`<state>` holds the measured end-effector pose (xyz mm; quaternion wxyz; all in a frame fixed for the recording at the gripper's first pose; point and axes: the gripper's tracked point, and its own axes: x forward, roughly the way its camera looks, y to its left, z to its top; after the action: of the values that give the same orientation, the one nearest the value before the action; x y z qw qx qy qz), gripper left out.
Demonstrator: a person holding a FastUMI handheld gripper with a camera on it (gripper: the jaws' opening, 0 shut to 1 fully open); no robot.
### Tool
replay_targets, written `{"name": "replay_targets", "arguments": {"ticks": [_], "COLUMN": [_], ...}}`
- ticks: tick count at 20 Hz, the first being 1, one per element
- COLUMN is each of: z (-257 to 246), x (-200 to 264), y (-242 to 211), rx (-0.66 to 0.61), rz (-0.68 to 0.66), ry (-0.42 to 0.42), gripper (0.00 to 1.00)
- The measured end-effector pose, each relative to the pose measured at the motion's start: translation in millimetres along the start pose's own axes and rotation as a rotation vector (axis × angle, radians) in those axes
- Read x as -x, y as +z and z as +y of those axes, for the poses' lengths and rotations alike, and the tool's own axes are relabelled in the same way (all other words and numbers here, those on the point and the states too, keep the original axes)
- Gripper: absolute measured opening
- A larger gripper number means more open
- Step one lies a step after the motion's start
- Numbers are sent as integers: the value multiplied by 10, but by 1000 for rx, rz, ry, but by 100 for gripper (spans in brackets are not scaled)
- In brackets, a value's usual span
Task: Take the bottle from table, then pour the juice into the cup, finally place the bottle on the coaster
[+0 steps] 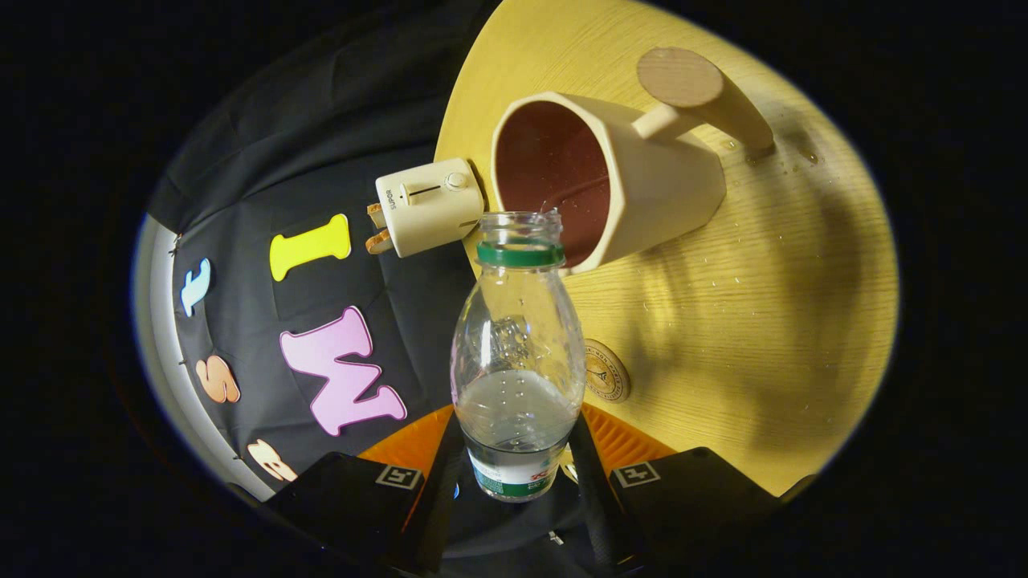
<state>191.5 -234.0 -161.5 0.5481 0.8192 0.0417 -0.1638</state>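
- Hand-held gripper point(518, 466) is clamping the plastic bottle point(518, 353) between both fingers.
- Bottle mouth is tipping at the cup point(610, 181) on the desk point(763, 321); pouring looks underway.
- Coaster point(608, 371) is waiting beside the bottle; placement remains.

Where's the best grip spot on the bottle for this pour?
Low on the bottle, at the labelled base, one finger on each side. The claw is shut on it there: parallel walls, with the neck free to tip toward the cup. Higher up, the shoulder tapers and would likely slip.
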Motion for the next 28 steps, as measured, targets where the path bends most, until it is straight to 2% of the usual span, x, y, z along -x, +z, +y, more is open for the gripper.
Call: {"name": "replay_targets", "arguments": {"ticks": [17, 28], "z": [125, 255], "x": [-59, -50], "y": [62, 159], "rx": [-125, -254], "rz": [27, 27], "ry": [11, 55], "gripper": [71, 71]}}
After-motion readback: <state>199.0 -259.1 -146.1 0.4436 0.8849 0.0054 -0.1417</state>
